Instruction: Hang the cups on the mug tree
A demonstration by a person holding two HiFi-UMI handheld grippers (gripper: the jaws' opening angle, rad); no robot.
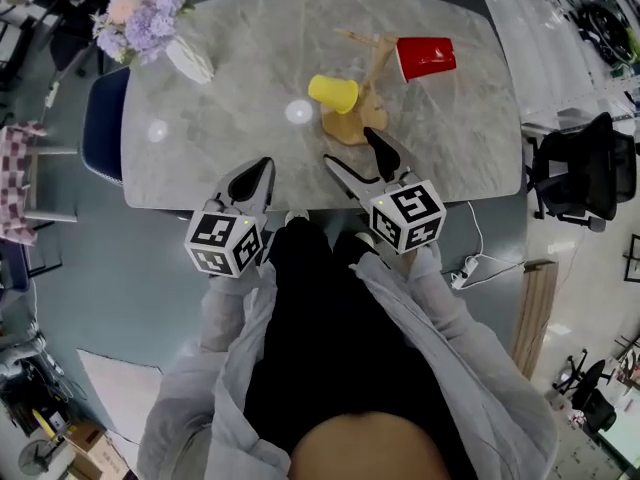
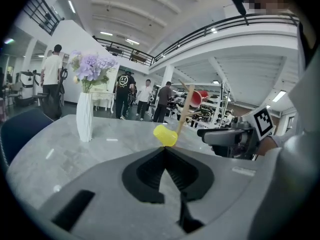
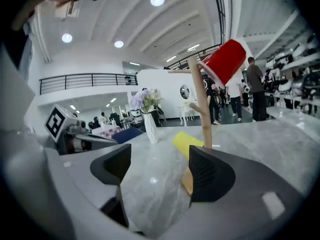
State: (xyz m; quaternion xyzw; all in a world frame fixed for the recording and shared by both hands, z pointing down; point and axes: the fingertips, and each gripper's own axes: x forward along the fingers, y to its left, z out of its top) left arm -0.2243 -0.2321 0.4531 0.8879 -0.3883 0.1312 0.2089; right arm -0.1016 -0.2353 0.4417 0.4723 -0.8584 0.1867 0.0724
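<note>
A wooden mug tree (image 1: 372, 78) stands on the marble table (image 1: 250, 48), right of the middle. A red cup (image 1: 425, 56) hangs from an upper branch on its right. A yellow cup (image 1: 333, 93) sits tilted on a low branch on its left. My right gripper (image 1: 350, 148) is open and empty just in front of the tree's base; in its own view the right gripper (image 3: 160, 159) frames the yellow cup (image 3: 187, 144), the trunk (image 3: 200, 104) and the red cup (image 3: 225, 61). My left gripper (image 1: 264, 164) is shut with nothing in it near the front edge; its own view shows the left gripper (image 2: 164, 150) below the yellow cup (image 2: 165, 135).
A white vase (image 1: 190, 60) with purple flowers stands at the table's far left corner, also the vase (image 2: 84, 116). A blue chair (image 1: 100, 118) sits at the left edge, a black office chair (image 1: 575, 173) at the right. People stand far behind the table.
</note>
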